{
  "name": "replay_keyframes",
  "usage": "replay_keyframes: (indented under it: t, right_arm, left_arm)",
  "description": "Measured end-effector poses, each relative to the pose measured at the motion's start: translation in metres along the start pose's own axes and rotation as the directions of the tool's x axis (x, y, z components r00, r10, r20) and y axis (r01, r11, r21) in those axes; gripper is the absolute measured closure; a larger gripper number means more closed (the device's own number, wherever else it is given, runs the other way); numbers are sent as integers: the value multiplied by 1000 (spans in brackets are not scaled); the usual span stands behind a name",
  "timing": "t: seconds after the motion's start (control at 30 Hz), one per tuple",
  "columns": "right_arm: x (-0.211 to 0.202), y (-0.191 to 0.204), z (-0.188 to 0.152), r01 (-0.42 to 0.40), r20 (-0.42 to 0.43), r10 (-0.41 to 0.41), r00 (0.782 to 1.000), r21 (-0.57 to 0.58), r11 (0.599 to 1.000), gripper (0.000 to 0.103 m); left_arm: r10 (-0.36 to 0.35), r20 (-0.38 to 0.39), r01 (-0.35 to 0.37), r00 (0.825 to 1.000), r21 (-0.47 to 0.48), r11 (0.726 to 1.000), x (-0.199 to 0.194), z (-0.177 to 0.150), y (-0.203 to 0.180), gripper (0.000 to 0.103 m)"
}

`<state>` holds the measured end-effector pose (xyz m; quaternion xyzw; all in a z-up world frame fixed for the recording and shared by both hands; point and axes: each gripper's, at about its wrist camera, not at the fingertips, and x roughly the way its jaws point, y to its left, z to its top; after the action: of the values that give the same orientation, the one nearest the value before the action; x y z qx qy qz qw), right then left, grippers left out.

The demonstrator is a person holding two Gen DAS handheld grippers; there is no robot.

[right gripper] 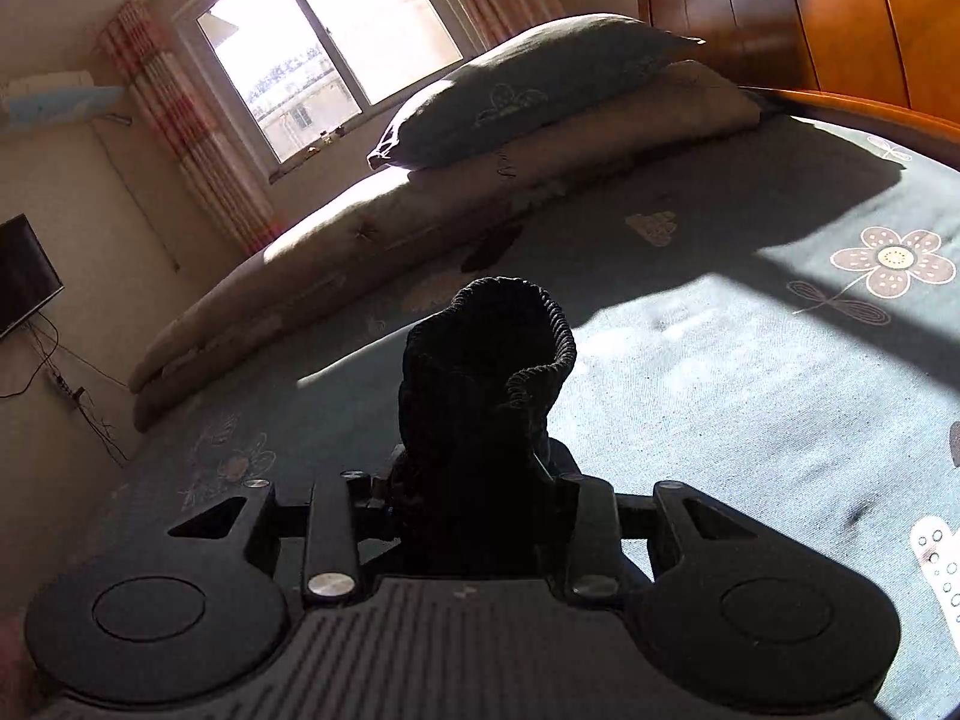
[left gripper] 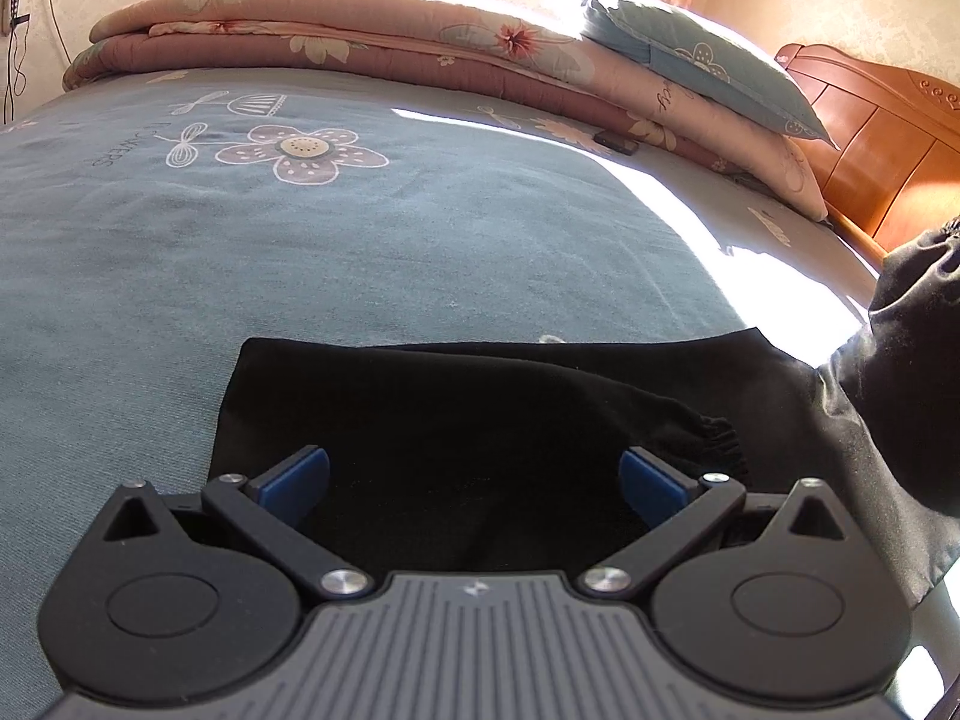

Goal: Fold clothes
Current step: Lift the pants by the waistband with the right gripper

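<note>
The black garment point(left gripper: 480, 414) lay flat on the blue-grey bedspread point(left gripper: 300, 252), directly ahead of the left gripper point(left gripper: 474, 483), with its long axis running roughly from 9 o'clock to 3 o'clock across the left wrist view. Its left edge was a straight fold line; at the 3 o'clock side the cloth rose off the bed in a lifted bunch. A gathered, elasticated hem showed on the fabric near the right blue pad. The left gripper's jaws stood well apart, nothing between the pads point(left gripper: 297, 480), which hovered over the near part of the garment; contact with the cloth could not be determined. In the right wrist view the right gripper point(right gripper: 474, 492) had its jaws clamped on a bunched end of the same black garment point(right gripper: 486, 390); this end stood upright between the fingers, pointing to 12 o'clock, with a ribbed elastic opening point(right gripper: 540, 336) at its top. The held portion was clear of the bedspread point(right gripper: 750, 396) behind it. A folded floral quilt point(left gripper: 360, 42) lay along the far edge of the bed at 12 o'clock, a blue pillow point(left gripper: 708, 66) resting on it at 1 o'clock, beside the wooden headboard point(left gripper: 882, 138). No containers were observed
</note>
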<state>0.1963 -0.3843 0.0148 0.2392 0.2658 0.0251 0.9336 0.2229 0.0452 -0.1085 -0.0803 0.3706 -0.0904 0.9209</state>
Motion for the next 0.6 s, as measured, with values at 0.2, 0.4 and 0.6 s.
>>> replay_keyframes:
  t: [0.2, 0.4, 0.6]
  right_arm:
    - [11, 48, -9, -20, -47, 15, 999, -91, 996, 63]
    - [19, 91, -18, -54, -80, 41, 996, -158, 986, 64]
    - [22, 128, -20, -95, -79, 80, 994, -200, 975, 65]
  left_arm:
    - [17, 1, -17, 1000, -30, 999, -5, 4, 14, 1]
    - [53, 24, -51, 998, -58, 997, -13, 8, 28, 1]
    - [56, 49, -51, 997, -96, 994, -21, 13, 42, 1]
